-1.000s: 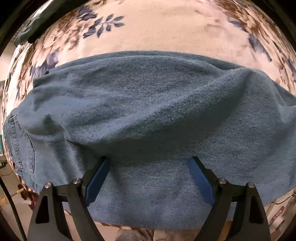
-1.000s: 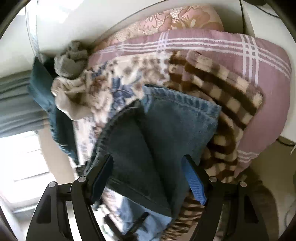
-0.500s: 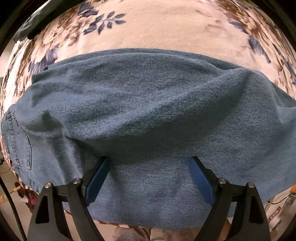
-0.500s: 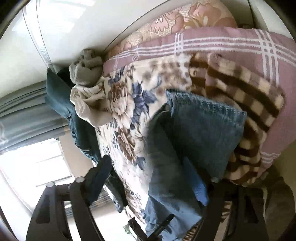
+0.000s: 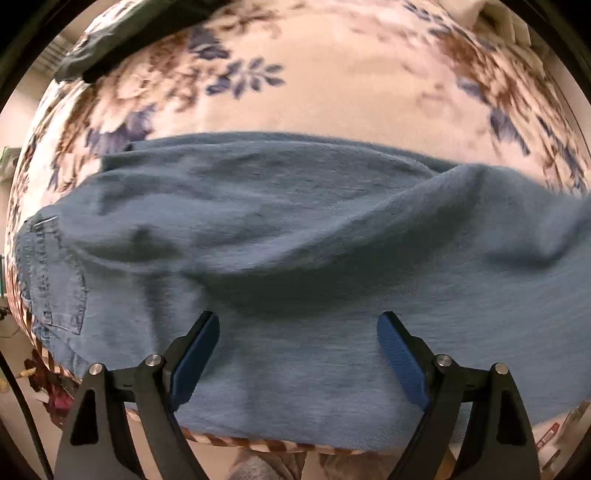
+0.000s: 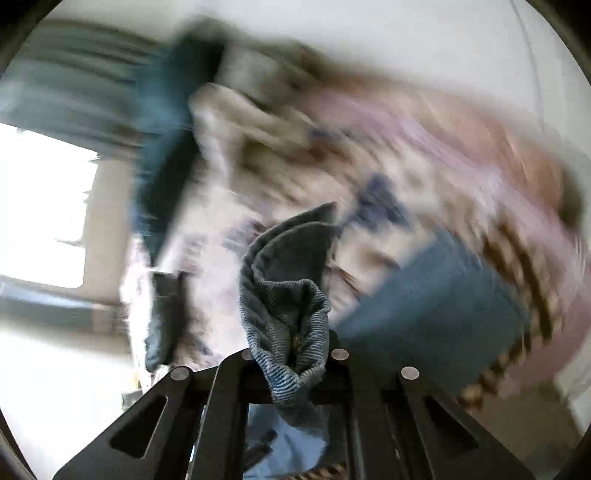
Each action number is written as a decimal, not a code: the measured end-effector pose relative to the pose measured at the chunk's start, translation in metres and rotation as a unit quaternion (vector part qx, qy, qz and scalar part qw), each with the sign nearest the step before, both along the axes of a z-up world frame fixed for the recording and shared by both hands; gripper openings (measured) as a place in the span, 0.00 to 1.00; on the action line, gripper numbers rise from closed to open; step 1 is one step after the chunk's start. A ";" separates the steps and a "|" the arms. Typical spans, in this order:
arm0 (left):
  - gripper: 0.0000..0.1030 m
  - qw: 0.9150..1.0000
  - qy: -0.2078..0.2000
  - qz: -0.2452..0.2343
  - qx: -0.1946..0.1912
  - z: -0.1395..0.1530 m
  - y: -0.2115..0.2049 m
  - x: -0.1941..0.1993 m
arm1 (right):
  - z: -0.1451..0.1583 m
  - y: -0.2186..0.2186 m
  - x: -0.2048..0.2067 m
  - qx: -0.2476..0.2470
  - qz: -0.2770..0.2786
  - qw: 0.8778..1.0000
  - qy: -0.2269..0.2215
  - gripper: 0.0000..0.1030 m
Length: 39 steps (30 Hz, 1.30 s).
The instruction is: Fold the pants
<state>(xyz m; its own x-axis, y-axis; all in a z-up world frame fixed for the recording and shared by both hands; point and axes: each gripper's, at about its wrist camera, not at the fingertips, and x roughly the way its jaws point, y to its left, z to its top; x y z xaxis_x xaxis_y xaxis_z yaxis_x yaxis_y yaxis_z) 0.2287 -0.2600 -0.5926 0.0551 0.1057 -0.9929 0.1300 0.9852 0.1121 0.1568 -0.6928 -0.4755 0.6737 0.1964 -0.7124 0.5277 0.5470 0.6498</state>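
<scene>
Denim pants (image 5: 295, 236) span mid-frame on a floral blanket (image 5: 351, 74). Left gripper (image 5: 297, 354) fingers spread apart above them at lower centre. Right gripper (image 6: 291, 354) clamped on a bunched pants edge, lower centre; surroundings blurred.

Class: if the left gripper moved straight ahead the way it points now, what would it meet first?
Most likely the jeans: the left gripper, jaws open, points straight at the denim spread over the flowered blanket.

Bright window (image 6: 40, 206) beside grey curtain (image 6: 74, 85), white wall (image 6: 424, 33)
</scene>
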 end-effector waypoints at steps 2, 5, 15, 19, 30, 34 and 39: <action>0.85 1.000 -0.005 0.009 -0.004 0.002 0.006 0.000 | 0.010 -0.005 -0.005 -0.019 0.002 1.000 -0.018 0.08; 0.85 1.000 0.006 0.009 0.006 -0.005 0.007 0.000 | -0.030 -0.028 -0.016 -0.016 -0.018 0.998 0.051 0.09; 0.85 1.000 0.016 0.011 0.008 -0.015 0.013 -0.020 | -0.155 -0.067 -0.049 0.008 -0.036 0.970 0.240 0.52; 0.85 0.999 -0.003 0.041 -0.021 0.017 0.048 -0.028 | -0.093 -0.029 -0.042 -0.085 -0.022 0.967 0.241 0.84; 0.84 0.968 -0.017 0.249 -0.019 0.055 0.315 -0.036 | -0.129 0.292 0.020 0.139 0.186 0.933 0.274 0.64; 0.84 0.944 -0.022 0.329 -0.008 0.039 0.433 -0.029 | -0.170 0.372 0.022 0.177 0.178 0.920 0.300 0.53; 0.83 0.921 -0.001 0.383 -0.067 0.004 0.514 -0.013 | -0.201 0.407 0.012 0.191 0.098 0.923 0.318 0.39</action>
<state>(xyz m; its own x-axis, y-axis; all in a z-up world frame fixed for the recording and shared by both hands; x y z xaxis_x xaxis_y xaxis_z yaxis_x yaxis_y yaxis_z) 0.2160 0.2538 -0.5883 0.0177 -0.0093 -0.9998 -0.6085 0.7934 -0.0181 0.1688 -0.2860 -0.6766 0.0676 0.5891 -0.8052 0.7848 0.4669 0.4076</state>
